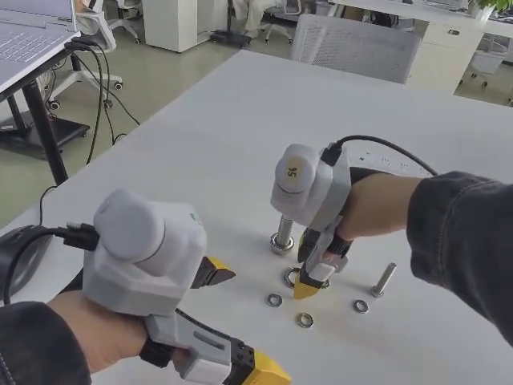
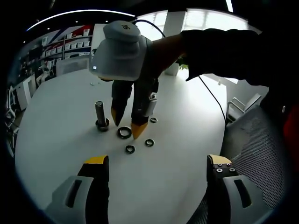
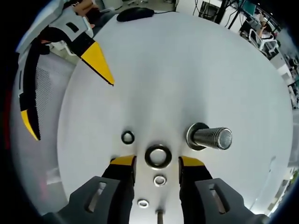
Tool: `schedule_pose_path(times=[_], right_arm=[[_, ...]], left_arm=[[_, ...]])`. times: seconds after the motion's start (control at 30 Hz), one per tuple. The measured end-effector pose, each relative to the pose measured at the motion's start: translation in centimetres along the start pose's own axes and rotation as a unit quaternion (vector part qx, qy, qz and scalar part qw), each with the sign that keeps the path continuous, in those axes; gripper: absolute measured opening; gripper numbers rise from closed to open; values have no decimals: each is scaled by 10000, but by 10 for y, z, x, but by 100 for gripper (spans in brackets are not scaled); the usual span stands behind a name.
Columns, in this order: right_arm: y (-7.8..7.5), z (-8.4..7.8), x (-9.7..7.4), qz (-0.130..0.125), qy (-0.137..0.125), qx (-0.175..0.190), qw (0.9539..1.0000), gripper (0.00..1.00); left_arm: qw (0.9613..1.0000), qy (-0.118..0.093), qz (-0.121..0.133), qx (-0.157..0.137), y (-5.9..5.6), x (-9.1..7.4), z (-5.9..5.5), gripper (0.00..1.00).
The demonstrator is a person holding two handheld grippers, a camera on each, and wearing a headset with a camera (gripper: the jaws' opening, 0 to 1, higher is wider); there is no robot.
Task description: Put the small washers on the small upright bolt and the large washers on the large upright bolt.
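On the bench (image 1: 240,120), one large bolt (image 1: 283,233), one small bolt (image 1: 383,279), one large washer (image 3: 158,156), three small washers (image 1: 275,300); right gripper (image 3: 157,161) jaws apart astride the large washer; left gripper (image 2: 157,160) jaws apart, empty.

In the head view the right hand-held gripper (image 1: 308,273) covers the top of the large bolt (image 1: 282,235) and part of the large washer (image 1: 288,277), so contact can't be told. The left hand-held gripper (image 1: 247,321) has its lower jaw cut by the bottom edge. The small bolt (image 3: 160,216) is a sliver in the right gripper view, possibly lying down.
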State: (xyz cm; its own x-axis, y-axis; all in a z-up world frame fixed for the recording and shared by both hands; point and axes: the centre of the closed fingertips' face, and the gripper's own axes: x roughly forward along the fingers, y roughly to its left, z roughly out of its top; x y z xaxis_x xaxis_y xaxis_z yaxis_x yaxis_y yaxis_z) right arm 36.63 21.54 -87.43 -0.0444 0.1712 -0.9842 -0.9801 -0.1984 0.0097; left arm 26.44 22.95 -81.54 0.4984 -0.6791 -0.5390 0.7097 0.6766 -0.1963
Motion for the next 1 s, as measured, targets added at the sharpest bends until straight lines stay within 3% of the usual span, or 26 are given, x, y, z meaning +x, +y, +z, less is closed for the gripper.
schedule_pose_path(times=[1.0], right_arm=[[0,-2,2,-63,39,-107,9999,25]], left_arm=[[10000,-2,-28,-10,-1,4,0,85]])
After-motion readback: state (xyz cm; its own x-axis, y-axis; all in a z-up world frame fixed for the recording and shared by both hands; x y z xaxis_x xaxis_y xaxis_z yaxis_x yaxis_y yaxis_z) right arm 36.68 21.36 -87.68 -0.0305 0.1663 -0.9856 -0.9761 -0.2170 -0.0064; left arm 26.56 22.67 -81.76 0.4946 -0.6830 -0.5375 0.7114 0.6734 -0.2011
